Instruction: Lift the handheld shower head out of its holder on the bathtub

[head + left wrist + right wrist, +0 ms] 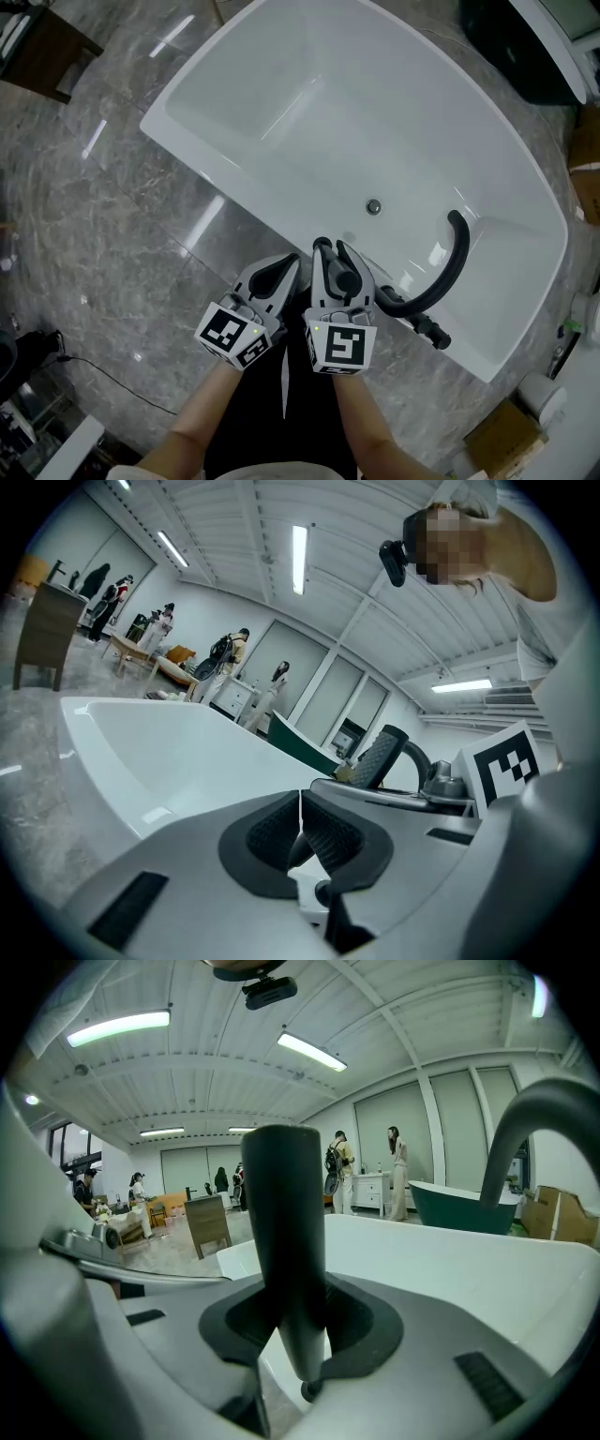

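white tub (pixel 309 112), black curved spout (pixel 448 274) on its near rim. the right gripper (pixel 300 1324) is clamped on the dark shower head (pixel 286 1204), upright by that rim left of the spout; the left gripper (pixel 300 829) alongside has jaws together, empty.

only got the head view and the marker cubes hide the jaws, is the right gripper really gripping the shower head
Observer: Yes. In the right gripper view the right gripper is clamped on the handheld shower head, a pad on each side.
Operator: and the left, is it helping hold
Observer: No. The left gripper view shows the left gripper shut, pads touching, nothing between them.
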A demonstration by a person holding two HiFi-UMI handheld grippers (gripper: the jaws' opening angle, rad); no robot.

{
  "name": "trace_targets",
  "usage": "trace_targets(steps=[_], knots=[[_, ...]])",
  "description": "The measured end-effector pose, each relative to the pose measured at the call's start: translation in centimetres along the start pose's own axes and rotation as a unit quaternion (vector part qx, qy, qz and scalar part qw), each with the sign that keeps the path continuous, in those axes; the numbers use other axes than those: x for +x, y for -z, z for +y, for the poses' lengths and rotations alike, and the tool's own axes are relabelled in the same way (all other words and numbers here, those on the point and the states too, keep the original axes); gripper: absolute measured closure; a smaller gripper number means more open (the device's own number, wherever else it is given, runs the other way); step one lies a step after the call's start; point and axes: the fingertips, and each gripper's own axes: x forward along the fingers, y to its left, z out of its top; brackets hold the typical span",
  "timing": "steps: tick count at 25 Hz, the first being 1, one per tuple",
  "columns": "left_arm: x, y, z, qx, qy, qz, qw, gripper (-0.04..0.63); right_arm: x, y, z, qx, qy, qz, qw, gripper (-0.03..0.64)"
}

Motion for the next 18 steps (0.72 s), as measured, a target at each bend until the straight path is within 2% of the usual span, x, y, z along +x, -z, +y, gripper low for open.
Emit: trace_targets(steps=[5,8,13,18], knots=[[-1.2,-3.0,-2.1,-0.002,0.004,-0.007,1.0,0.583,-2.5,-4.0,0.2,0.014,0.003,-0.012,1.0,0.492],[-1.9,-4.6,-3.5,-0.013,0.016,-0.011,0.9997,0.583,-3.7,-5.9,0.7,0.026,0.001,-0.017,1.0,0.492],[-3.0,-6.9,-6.1,-0.004,0.041,-0.013,0.9991,0.583,-5.9,-9.2,1.6,0.02,-0.004,-0.028,0.999,0.492],[-4.1,-9.6,-7.6,-0.016,0.053,-0.024,0.9981,0.583,-7.8,-12.7,2.1,0.027,-0.011,-0.043,0.999,0.492]])
